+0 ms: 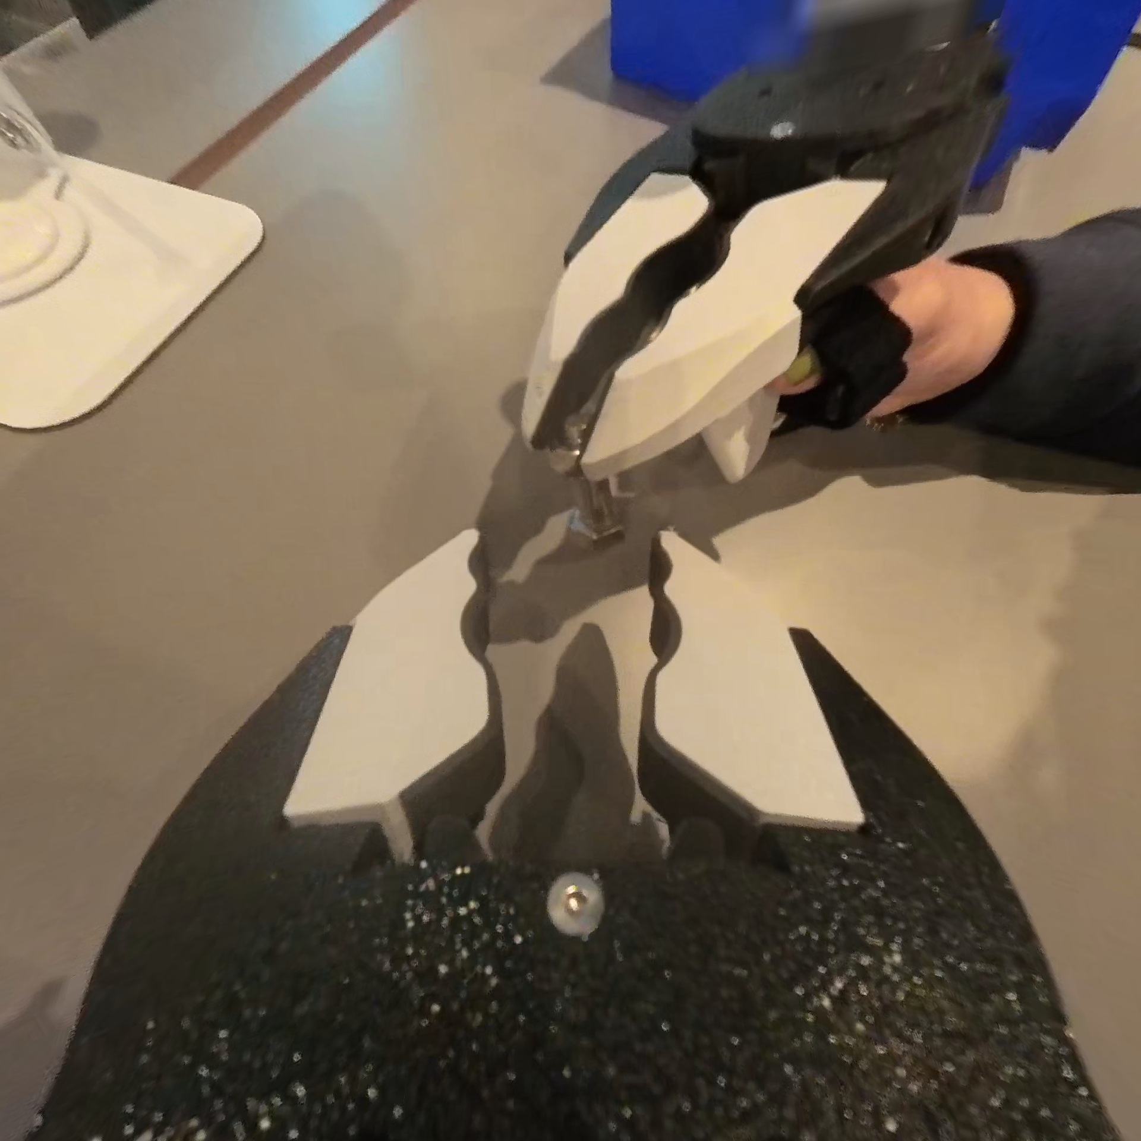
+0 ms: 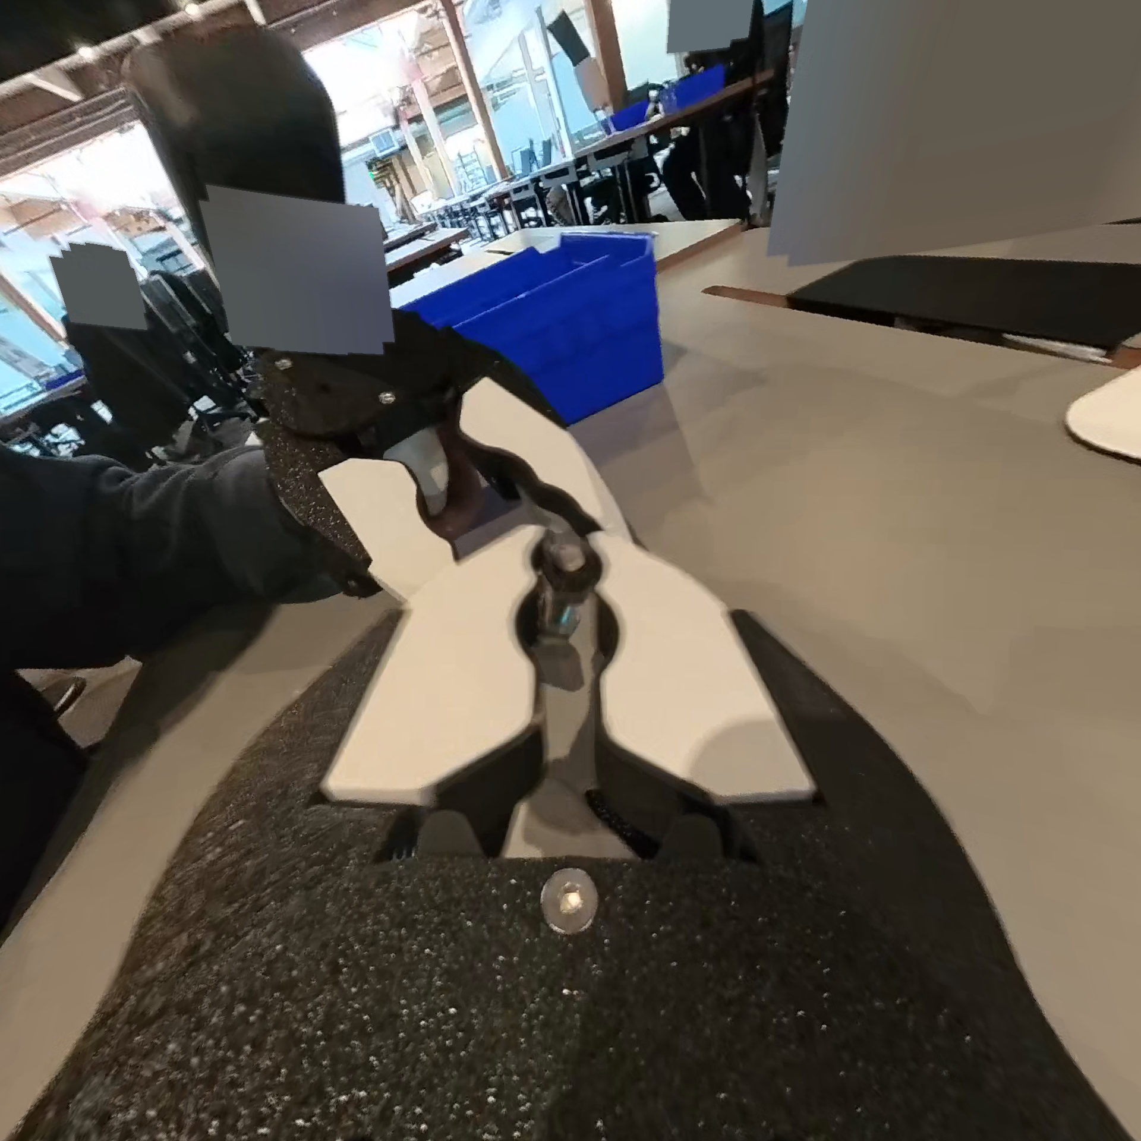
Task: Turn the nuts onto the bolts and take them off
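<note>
A metal bolt (image 1: pixel 594 515) with a nut on it stands on the grey table (image 1: pixel 247 555). My right gripper (image 1: pixel 565 441) comes down from the upper right and is shut on the bolt's upper end. In the right wrist view the bolt (image 2: pixel 563 608) sits between its closed fingertips (image 2: pixel 565 555). My left gripper (image 1: pixel 568 540) is open and empty, its tips just short of the bolt on either side. In the right wrist view the left gripper (image 2: pixel 537 531) reaches in from the upper left, its jaws apart around the bolt's top.
A blue bin (image 1: pixel 710 43) stands at the back, also seen in the right wrist view (image 2: pixel 555 333). A white mat (image 1: pixel 123 278) with a clear glass (image 1: pixel 25 154) lies at the left. A hand (image 1: pixel 938 333) holds the right gripper. A black pad (image 2: pixel 988 302) lies far right.
</note>
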Demonstrator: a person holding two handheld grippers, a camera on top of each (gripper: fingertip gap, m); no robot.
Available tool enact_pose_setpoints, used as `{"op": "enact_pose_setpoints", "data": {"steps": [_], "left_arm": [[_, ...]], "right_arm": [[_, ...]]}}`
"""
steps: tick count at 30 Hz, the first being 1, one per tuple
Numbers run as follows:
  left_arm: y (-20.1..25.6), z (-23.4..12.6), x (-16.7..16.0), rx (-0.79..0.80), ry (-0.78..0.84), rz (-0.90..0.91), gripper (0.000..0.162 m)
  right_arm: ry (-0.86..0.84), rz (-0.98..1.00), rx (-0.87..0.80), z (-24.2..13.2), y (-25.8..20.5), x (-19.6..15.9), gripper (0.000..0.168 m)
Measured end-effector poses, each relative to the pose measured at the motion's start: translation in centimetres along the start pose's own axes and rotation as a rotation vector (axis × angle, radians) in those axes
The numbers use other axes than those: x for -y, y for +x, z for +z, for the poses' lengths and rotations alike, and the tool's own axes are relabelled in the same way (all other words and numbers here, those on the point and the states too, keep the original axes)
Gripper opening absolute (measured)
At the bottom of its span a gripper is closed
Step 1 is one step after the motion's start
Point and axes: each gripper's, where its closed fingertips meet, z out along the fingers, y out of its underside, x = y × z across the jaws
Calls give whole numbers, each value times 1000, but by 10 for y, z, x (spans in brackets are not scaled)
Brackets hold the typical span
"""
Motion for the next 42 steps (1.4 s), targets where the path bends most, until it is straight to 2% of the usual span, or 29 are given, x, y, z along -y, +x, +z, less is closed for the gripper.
{"op": "enact_pose_setpoints", "data": {"steps": [9,14,16,23,25,29,33,42], "left_arm": [[8,9,-13,-61,-56,-36,52],[16,13,-6,-112,11,-57,35],[18,12,-3,-124,40,-53,17],[13,12,-5,-70,15,7,17],[9,14,-11,-22,-21,49,17],[6,22,-28,52,-116,163,17],[8,24,-31,66,-142,209,17],[8,24,-32,-38,-92,67,17]], "right_arm": [[-25,-45,-8,3,-2,-3,8],[-11,-40,8,3,-6,0,8],[-10,-44,12,4,-7,0,8],[-2,-80,16,1,-8,0,9],[-24,-100,16,-5,-9,-1,27],[-129,-132,13,-16,-7,-22,39],[-180,-175,3,-20,-6,-29,33],[-247,-166,4,-16,-7,-39,33]]}}
